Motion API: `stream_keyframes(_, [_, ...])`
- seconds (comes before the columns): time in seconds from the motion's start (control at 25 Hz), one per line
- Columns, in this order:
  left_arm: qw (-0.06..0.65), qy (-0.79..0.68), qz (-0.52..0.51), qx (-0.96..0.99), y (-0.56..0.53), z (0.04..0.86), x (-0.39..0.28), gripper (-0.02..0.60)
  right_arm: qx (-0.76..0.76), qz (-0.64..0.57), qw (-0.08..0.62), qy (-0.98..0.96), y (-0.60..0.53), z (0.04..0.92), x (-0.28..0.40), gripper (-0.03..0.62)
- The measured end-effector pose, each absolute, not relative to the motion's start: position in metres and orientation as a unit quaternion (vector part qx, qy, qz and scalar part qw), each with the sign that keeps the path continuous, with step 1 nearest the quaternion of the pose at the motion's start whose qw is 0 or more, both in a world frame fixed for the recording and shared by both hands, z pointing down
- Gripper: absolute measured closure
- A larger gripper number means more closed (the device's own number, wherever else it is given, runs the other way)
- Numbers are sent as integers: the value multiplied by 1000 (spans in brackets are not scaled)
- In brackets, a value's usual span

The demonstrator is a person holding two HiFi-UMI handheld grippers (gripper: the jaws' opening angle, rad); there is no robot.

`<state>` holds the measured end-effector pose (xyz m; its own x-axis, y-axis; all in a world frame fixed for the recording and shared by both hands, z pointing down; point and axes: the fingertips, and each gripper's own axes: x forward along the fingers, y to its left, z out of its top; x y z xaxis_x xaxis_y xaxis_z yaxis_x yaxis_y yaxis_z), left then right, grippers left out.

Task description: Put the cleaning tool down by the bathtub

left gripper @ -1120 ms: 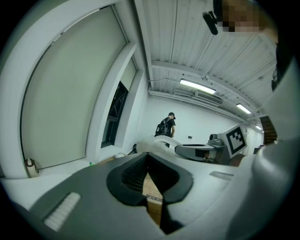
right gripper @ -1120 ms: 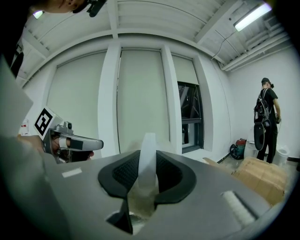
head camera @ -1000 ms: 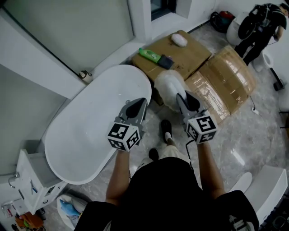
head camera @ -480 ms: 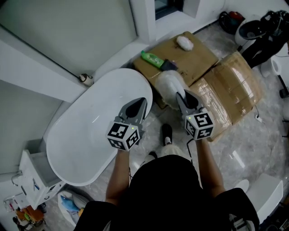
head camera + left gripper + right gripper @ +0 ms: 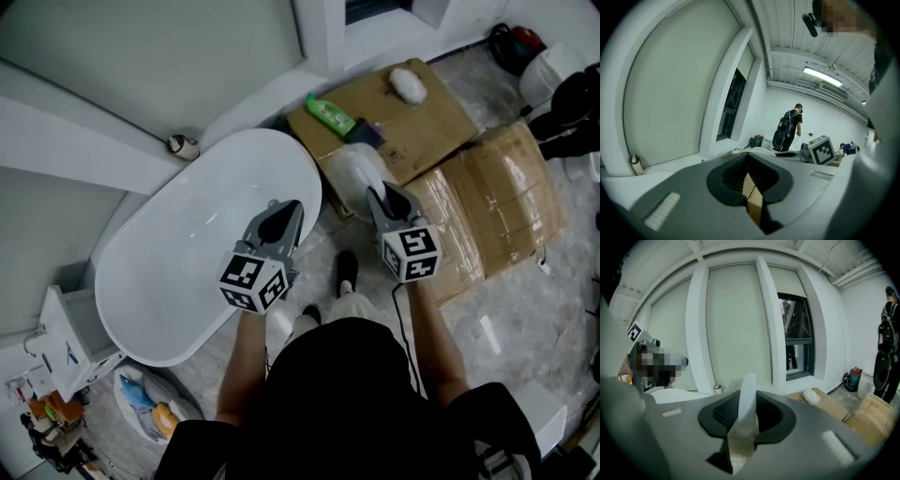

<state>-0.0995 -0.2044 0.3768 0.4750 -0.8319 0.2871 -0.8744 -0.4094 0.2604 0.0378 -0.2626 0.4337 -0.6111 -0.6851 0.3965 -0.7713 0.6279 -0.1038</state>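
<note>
My right gripper (image 5: 382, 201) is shut on the white handle (image 5: 748, 394) of a fluffy white cleaning tool (image 5: 353, 172). The tool's head hangs over the floor gap between the white oval bathtub (image 5: 178, 281) and the cardboard box (image 5: 422, 117). In the right gripper view the handle stands upright between the jaws of the right gripper (image 5: 746, 414). My left gripper (image 5: 280, 221) is held over the tub's near rim, shut with nothing in it. In its own view the left gripper (image 5: 750, 174) shows only a thin slit between the pads.
A green bottle (image 5: 330, 114), a dark item (image 5: 368, 135) and a white fluffy pad (image 5: 408, 83) lie on the box. A second, taped box (image 5: 502, 211) sits to the right. A white cabinet (image 5: 66, 356) stands lower left. A person with a backpack (image 5: 789, 125) stands far off.
Both grippers keep the same pose and grip. The head view has swung, so the tub and boxes sit further right in the picture.
</note>
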Motion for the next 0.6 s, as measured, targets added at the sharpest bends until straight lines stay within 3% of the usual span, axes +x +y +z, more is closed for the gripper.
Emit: stream_keyframes(0.6, [224,-538,75,809,-243,418,-94,583,380,174,204,-885,-317,519,30,499])
